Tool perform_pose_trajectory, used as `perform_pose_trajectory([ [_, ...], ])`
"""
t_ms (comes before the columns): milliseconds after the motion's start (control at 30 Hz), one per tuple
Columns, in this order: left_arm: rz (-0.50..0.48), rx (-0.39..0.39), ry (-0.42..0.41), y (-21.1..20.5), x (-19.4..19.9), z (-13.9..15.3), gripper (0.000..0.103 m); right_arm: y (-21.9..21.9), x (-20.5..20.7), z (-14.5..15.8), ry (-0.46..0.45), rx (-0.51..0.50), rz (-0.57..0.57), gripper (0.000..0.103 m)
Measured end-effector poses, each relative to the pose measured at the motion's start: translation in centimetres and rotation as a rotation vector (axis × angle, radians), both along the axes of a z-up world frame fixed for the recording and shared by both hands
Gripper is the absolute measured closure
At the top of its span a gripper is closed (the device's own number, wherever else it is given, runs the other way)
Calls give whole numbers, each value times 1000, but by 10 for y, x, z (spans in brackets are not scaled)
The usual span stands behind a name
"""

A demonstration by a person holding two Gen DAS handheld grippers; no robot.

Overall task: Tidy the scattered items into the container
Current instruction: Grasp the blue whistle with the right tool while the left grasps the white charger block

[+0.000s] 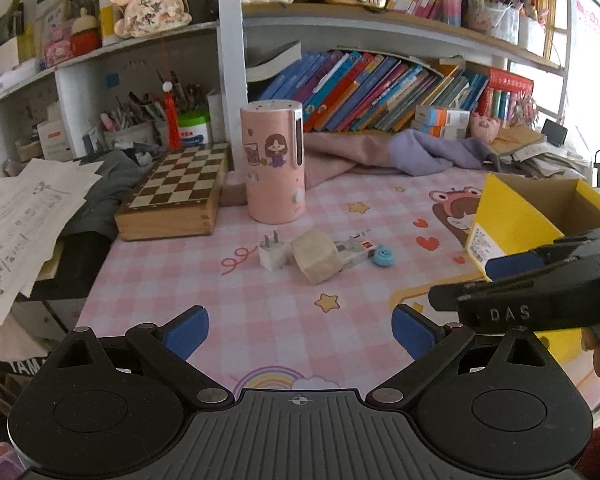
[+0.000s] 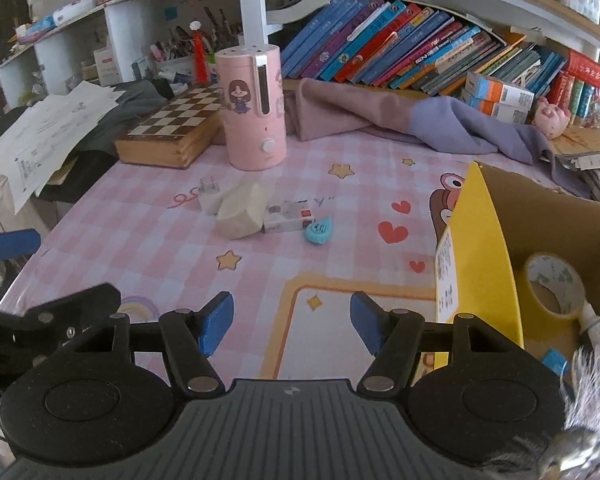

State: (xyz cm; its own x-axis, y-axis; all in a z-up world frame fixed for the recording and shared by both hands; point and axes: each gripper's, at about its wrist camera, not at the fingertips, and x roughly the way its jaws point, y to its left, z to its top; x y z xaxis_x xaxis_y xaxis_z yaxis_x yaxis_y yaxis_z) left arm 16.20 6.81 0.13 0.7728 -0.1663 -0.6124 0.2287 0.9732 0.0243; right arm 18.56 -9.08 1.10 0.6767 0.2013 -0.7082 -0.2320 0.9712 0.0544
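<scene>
Bookshelves (image 1: 380, 28) packed with leaning books line the back wall behind the desk (image 1: 260, 312), which wears a pink checked cloth with stars and hearts.

- Yellow cardboard box (image 2: 484, 248), the container: at the desk's right edge, open top; holds a roll of tape (image 2: 556, 288) and other small bits.
- Chessboard case (image 1: 176, 196): back-left part of the desk, closed.
- Pink cylinder (image 1: 274, 164) with a cartoon girl: upright, just beside the chessboard case.
- Pale block (image 1: 316, 256): mid-desk, tilted on an edge, touching its neighbours.
- White box (image 2: 288, 216): lying flat, just right of the block.
- White plug adapter (image 1: 271, 254): prongs up, just left of the block.
- Blue drop-shaped item (image 2: 320, 231): at the white box's right end.
- Left claw (image 1: 300, 334): blue pads apart, empty, over the near desk edge.
- Right claw (image 2: 292, 326): pads apart, empty, beside the yellow box.
</scene>
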Motion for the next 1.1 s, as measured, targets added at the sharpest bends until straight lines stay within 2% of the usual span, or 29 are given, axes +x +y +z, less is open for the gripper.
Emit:
perform_pose_trajectory([
  [233, 28, 10, 31, -8, 37, -14, 3, -3, 44, -14, 35, 3, -24, 42],
  [367, 44, -3, 54, -12, 62, -24, 4, -4, 71, -24, 69, 5, -42, 49],
  [567, 79, -22, 78, -16, 95, -37, 5, 3, 106, -33, 69, -48, -34, 55],
  [733, 71, -71, 102, -18, 116, -47, 6, -4, 132, -39, 129, 12, -67, 57],
  [867, 56, -131, 140, -22, 132, -57, 13, -10, 139, -39, 133, 27, -98, 57],
  [1033, 49, -145, 178, -28, 148, -71, 17, -15, 144, -42, 142, 31, -118, 57],
  [1100, 47, -140, 177, -29, 151, -75, 26, -16, 146, -43, 148, 32, -118, 57],
])
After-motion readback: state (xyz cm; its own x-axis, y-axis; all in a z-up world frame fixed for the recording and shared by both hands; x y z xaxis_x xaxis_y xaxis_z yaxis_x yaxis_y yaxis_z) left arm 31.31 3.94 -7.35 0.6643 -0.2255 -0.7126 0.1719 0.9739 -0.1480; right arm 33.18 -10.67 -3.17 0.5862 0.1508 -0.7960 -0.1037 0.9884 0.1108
